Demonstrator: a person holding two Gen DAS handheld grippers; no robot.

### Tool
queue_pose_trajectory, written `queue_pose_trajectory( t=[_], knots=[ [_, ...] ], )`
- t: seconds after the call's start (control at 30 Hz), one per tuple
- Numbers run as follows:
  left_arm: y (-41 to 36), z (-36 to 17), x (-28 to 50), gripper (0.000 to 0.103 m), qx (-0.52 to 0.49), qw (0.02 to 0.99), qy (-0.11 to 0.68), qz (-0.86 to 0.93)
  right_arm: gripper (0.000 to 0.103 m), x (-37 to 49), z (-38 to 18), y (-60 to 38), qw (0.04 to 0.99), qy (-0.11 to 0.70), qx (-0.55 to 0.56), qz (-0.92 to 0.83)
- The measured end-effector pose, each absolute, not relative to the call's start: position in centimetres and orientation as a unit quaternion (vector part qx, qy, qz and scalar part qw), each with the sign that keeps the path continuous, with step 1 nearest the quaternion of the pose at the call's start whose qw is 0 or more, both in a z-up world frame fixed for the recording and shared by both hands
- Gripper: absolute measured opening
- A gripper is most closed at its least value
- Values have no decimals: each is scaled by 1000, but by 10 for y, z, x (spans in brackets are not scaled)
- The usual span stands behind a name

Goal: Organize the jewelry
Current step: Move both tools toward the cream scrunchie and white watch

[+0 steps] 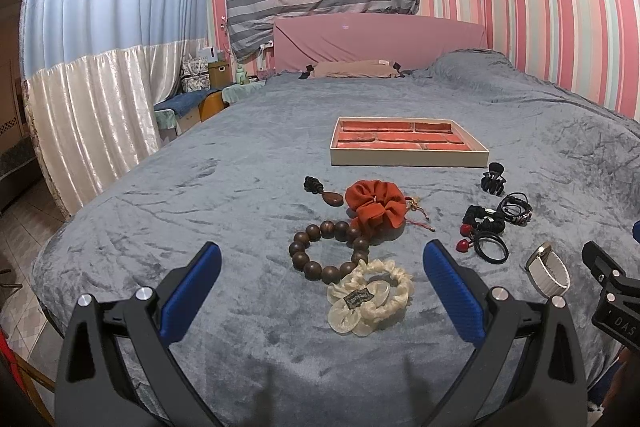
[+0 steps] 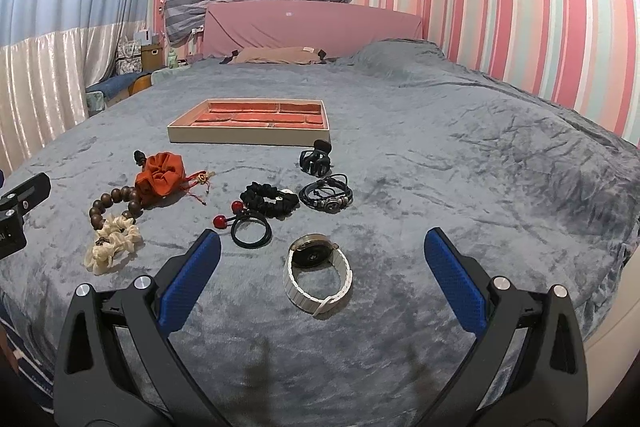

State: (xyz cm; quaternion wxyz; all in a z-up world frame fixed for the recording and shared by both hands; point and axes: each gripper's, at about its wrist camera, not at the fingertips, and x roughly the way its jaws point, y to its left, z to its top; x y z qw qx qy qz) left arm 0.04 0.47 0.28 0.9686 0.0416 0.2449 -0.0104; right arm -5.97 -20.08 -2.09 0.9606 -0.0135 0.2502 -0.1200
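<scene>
The left claw (image 1: 322, 291) is spread wide and holds nothing; its blue pads flank the cream scrunchie (image 1: 368, 301) and the wooden bead bracelet (image 1: 328, 251) at the lower centre of its view, without touching either. The right claw (image 2: 322, 281) is equally wide and empty, with the white-strapped watch (image 2: 318, 273) lying between its pads in the lower middle of the right wrist view, apart from both.

Every piece is loose on the grey blanket of the bed (image 1: 200, 187), none yet sorted. The tray (image 1: 408, 143), cream-walled with orange-lined compartments, sits above the cluster in centre frame and looks empty, so it is probably the destination. The orange scrunchie (image 1: 374, 205) overlaps the bead bracelet's upper right edge. To the right lie the black hair ties with red beads (image 2: 248, 223), a black scrunchie (image 2: 270, 201), a dark cord bracelet (image 2: 328, 197) and, just beside the tray, a black claw clip (image 2: 316, 157).

Each claw seems lined up on the piece nearest it, left for the cream scrunchie, right for the watch. Both look set for a first pick.
</scene>
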Motion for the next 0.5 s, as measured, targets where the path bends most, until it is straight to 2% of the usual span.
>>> queue_pose_trajectory(
  t=[0.5],
  knots=[
    [3,3,2,99,43,969,243,-13,99,-61,-17,-201,962,244,-15,-122]
  ],
)
